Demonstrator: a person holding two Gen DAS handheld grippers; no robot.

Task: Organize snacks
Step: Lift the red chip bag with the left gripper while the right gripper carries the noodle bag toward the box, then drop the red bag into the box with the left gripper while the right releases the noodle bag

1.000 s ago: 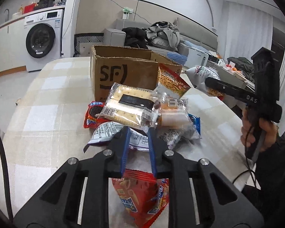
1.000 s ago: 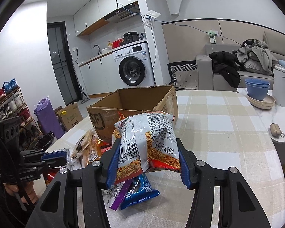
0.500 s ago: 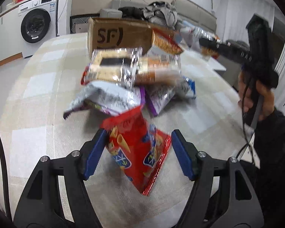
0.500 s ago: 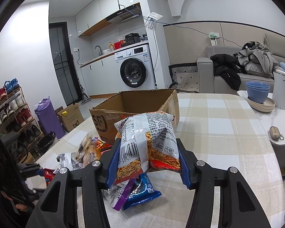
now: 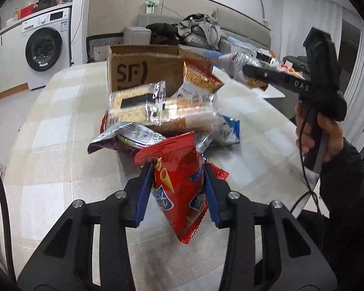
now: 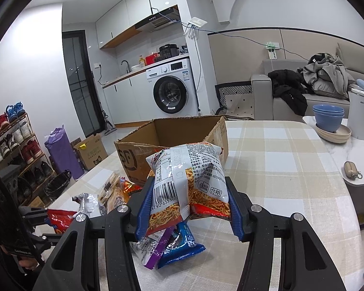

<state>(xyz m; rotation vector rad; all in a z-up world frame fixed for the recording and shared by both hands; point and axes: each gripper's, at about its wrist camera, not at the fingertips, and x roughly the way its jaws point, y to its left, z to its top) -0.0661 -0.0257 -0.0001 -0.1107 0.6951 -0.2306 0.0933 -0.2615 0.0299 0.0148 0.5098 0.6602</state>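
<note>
My left gripper (image 5: pixel 177 179) is shut on a red chip bag (image 5: pixel 179 184) and holds it above the checked table (image 5: pixel 48 131), in front of the snack pile (image 5: pixel 157 111). My right gripper (image 6: pixel 186 194) is shut on a silver and orange snack-stick bag (image 6: pixel 189 177) and holds it in the air just in front of the open cardboard box (image 6: pixel 162 135). The box also shows in the left wrist view (image 5: pixel 138 70) behind the pile. The right gripper with its bag shows at the right there (image 5: pixel 254 72). The left gripper with the red bag shows at the lower left of the right wrist view (image 6: pixel 58 220).
Loose packets lie on the table below my right gripper: a blue one (image 6: pixel 182 245), a purple one (image 6: pixel 157 252) and cracker packs (image 6: pixel 114 191). Blue bowls (image 6: pixel 327 118), a white kettle (image 6: pixel 361 114) and a small pouch (image 6: pixel 351 169) sit on a side table at right.
My left gripper opened, dropped around the red chip bag, closed on it and lifted it off the table. My right gripper has carried the snack-stick bag a little closer to the box.
</note>
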